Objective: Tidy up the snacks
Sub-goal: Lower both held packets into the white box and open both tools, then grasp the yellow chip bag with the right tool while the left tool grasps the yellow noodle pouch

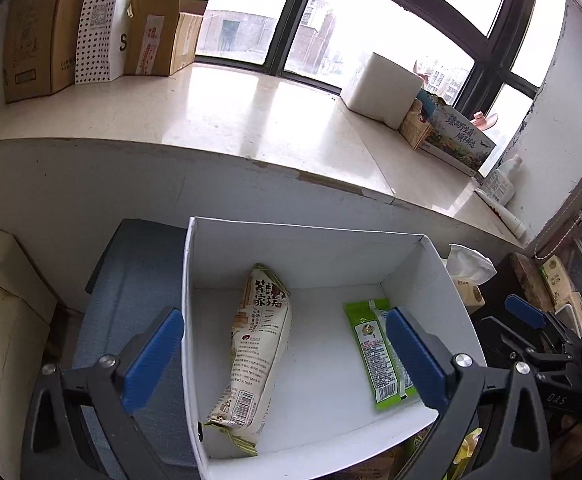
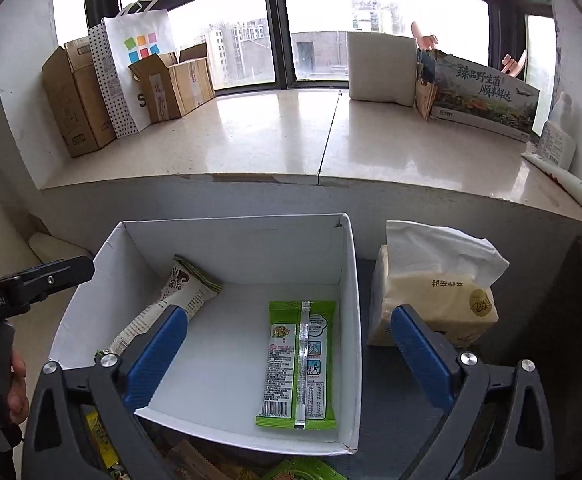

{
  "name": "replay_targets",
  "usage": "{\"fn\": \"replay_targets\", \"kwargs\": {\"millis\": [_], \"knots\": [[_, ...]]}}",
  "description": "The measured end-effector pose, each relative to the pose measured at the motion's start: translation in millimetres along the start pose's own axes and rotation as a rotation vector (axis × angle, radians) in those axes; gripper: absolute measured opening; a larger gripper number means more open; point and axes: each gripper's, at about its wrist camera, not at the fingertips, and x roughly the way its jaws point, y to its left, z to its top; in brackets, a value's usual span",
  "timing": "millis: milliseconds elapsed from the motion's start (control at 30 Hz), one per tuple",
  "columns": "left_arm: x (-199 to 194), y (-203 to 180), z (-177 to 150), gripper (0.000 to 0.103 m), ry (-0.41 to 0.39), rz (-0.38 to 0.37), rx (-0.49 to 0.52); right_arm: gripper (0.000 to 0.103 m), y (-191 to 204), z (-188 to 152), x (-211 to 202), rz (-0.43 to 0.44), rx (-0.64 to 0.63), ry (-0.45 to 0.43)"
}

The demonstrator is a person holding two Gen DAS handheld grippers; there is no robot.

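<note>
Now both grippers, left and right, hang released and empty above the white box. A cream packet lies along its left wall, a green packet near its right wall. Fetching the next snack from the pile at the box's near edge seems best, then laying it between them.

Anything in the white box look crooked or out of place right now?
Only slightly: the beige snack packet lies diagonally in the white box, while the green packet lies flat, roughly parallel to the right wall. Nothing looks spilled or torn.
</note>
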Motion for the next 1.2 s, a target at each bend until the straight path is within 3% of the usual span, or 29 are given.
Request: {"fn": "replay_targets", "kwargs": {"millis": [167, 300, 400, 500, 633, 733, 833, 967, 1067, 1200], "knots": [[-44, -19, -24, 0.103, -0.078, -0.002, 0.103, 0.103, 11, -5, -47, 0.026, -0.007, -0.103], [-85, -33, -50, 0.103, -0.091, 0.006, 0.168, 0.103, 27, -23, -92, 0.021, -0.045, -0.152], [-123, -47, -76, 0.103, -0.139, 0.028, 0.247, 0.103, 34, -43, -130, 0.074, -0.039, -0.191], [-159, -56, -107, 0.103, -0.178, 0.057, 0.309, 0.103, 41, -68, -170, 0.065, -0.043, -0.219], [-190, -54, -145, 0.103, -0.175, 0.062, 0.293, 0.103, 39, -112, -215, 0.068, -0.018, -0.285], [-195, -47, -172, 0.103, -0.126, 0.003, 0.263, 0.103, 34, -148, -222, 0.009, 0.006, -0.244], [-194, -40, -194, 0.103, -0.086, -0.003, 0.223, 0.103, 23, -188, -222, -0.011, 0.062, -0.211], [-191, -39, -209, 0.103, -0.052, -0.016, 0.211, 0.103, -12, -229, -205, -0.003, 0.262, -0.127], [-189, -40, -211, 0.103, -0.052, -0.014, 0.214, 0.103, -32, -246, -184, 0.000, 0.352, -0.051], [-184, -40, -211, 0.103, -0.035, -0.022, 0.209, 0.103, -38, -247, -157, -0.023, 0.296, -0.016]]}}
